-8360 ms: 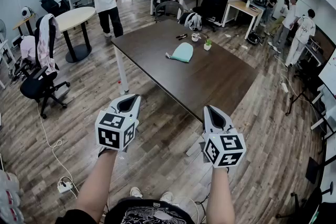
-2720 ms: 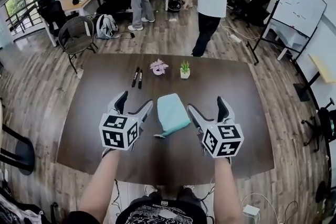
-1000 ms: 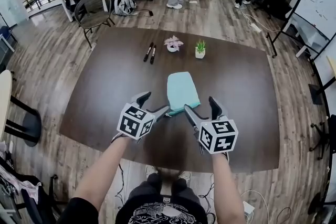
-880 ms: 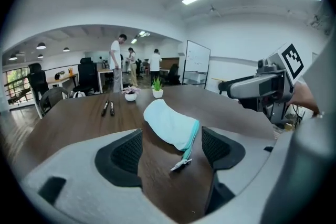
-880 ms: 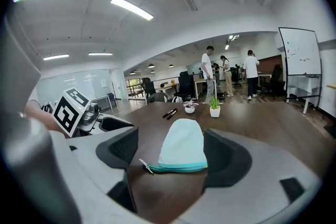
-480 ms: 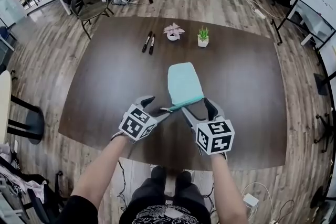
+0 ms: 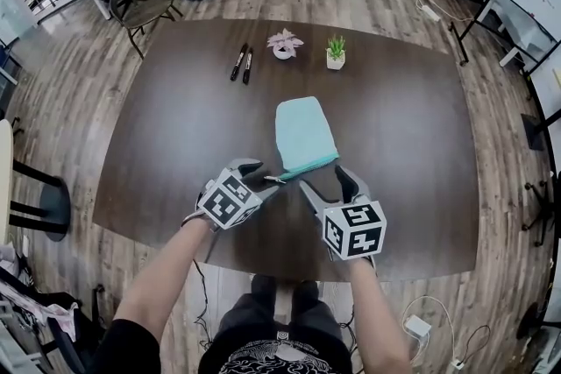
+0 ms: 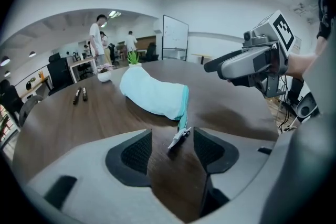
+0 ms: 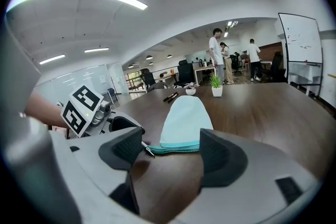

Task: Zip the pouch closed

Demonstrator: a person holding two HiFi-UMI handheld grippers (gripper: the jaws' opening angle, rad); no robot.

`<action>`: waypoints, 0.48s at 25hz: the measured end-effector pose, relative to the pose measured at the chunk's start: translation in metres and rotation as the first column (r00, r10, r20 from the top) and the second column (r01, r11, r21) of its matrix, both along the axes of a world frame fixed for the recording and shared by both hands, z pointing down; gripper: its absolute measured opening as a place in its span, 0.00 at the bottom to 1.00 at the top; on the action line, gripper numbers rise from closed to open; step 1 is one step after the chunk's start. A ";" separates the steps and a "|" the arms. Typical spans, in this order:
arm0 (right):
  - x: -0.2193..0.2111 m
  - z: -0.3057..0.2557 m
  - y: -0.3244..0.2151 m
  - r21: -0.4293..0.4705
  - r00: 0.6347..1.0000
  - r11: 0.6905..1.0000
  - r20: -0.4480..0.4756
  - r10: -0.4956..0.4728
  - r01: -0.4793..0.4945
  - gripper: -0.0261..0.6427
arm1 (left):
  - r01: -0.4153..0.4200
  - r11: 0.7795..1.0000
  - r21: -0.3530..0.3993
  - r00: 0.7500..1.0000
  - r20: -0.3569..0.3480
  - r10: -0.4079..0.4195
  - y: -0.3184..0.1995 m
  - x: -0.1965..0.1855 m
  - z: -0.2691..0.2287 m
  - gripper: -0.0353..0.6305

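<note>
Judging pouch (image 7: 303,136) as light, limp cloth, apt to slide on slick bench (image 7: 175,144); best pinned at teal zip edge (image 9: 173,149) while pinching zipper pull (image 8: 180,137). Found centre frame in head view, zip edge toward bottom. Noting left claw (image 8: 170,150) released, just narrowing, straddling zipper pull without contact. Noting right claw (image 9: 168,152) released, likewise narrowing, nothing between, zip edge just ahead.

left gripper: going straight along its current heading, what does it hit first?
Likely the zipper pull, already between the left gripper's jaws, which have just been closing but aren't yet on it; next the pouch.
</note>
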State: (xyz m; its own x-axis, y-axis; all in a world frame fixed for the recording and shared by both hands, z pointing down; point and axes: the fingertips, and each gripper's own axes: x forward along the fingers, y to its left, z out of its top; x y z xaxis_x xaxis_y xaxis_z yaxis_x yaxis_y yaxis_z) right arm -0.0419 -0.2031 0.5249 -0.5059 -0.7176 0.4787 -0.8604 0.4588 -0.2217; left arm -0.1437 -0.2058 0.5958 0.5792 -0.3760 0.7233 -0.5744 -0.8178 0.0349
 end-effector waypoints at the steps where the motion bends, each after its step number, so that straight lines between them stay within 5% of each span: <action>1: 0.001 0.001 0.000 0.000 1.000 1.000 -0.003 0.002 -0.002 0.55 | -0.004 1.000 0.005 1.000 0.002 0.004 -0.001 0.000 0.000 0.41; 12: 0.004 0.002 0.005 -0.005 1.000 1.000 -0.008 0.011 -0.011 0.54 | -0.063 0.998 0.022 0.997 0.048 0.062 0.003 0.006 0.007 0.30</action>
State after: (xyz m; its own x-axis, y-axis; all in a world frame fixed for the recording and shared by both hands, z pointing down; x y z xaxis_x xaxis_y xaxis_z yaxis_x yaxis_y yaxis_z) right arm -0.0376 -0.1982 0.5267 -0.4944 -0.7204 0.4865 -0.8671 0.4482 -0.2175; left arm -0.1374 -0.2027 0.6032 0.5675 -0.3572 0.7418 -0.5226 -0.8525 -0.0107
